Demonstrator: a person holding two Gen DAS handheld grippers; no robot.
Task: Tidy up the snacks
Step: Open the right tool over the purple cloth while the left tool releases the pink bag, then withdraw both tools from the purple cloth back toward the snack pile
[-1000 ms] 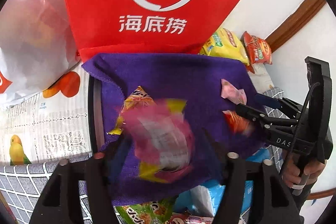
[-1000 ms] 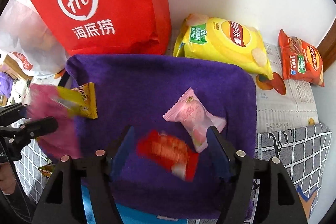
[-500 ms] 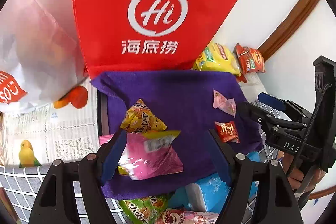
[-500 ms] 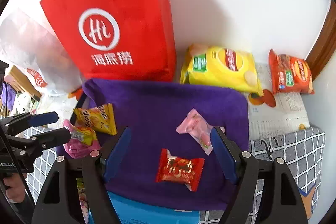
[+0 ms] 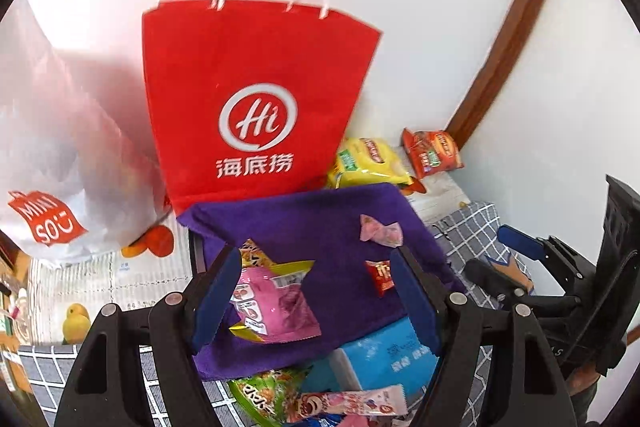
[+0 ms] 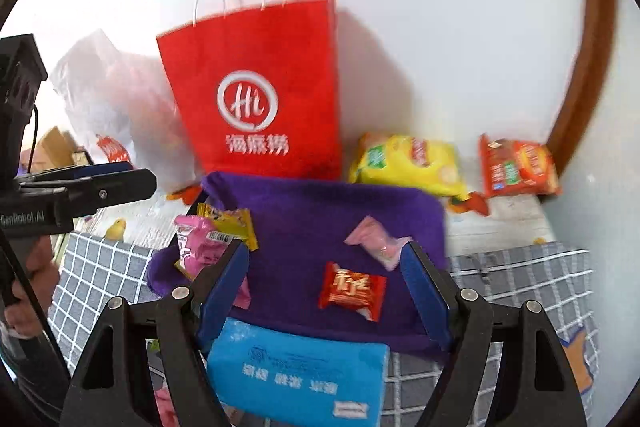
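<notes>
Here, both my hand-held grippers hang wide and empty above the purple cloth (image 6: 320, 223).
Left hand-held gripper (image 5: 316, 301) over the pink packet (image 5: 276, 305); right hand-held gripper (image 6: 326, 293) over the red candy (image 6: 352, 291); pink candy (image 6: 376, 239) just beside it, all on the cloth.
</notes>
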